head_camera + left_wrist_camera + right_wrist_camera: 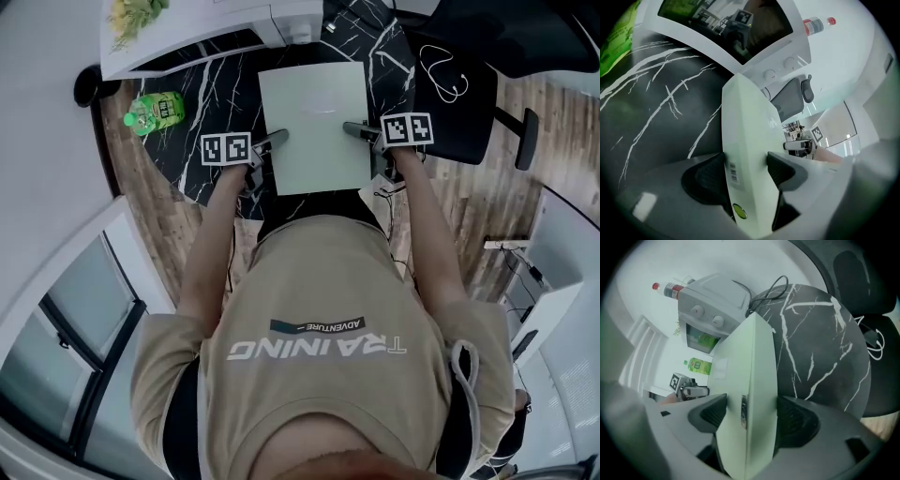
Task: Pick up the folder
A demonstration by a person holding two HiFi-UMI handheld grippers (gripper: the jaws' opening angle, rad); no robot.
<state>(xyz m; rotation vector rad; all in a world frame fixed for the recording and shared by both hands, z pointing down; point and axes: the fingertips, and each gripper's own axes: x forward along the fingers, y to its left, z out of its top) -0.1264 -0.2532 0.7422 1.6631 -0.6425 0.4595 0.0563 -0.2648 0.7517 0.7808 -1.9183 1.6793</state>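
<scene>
A pale green folder [314, 122] hangs flat just over the black marble table [216, 103], held by its two side edges. My left gripper [278, 139] bites its left edge and my right gripper [352, 129] bites its right edge. In the left gripper view the folder [745, 140] fills the gap of the left gripper [746, 171], with both pads against its faces and a barcode label beside one pad. In the right gripper view the folder [750, 380] likewise sits pad to pad in the right gripper [746, 416]. One jaw of each gripper lies between folder and table.
A green bottle [157, 111] lies on the table's left part. A white appliance [187, 33] stands at the far edge, with a red-capped bottle [665, 288] behind it. A black chair [459, 94] with a white cable stands to the right.
</scene>
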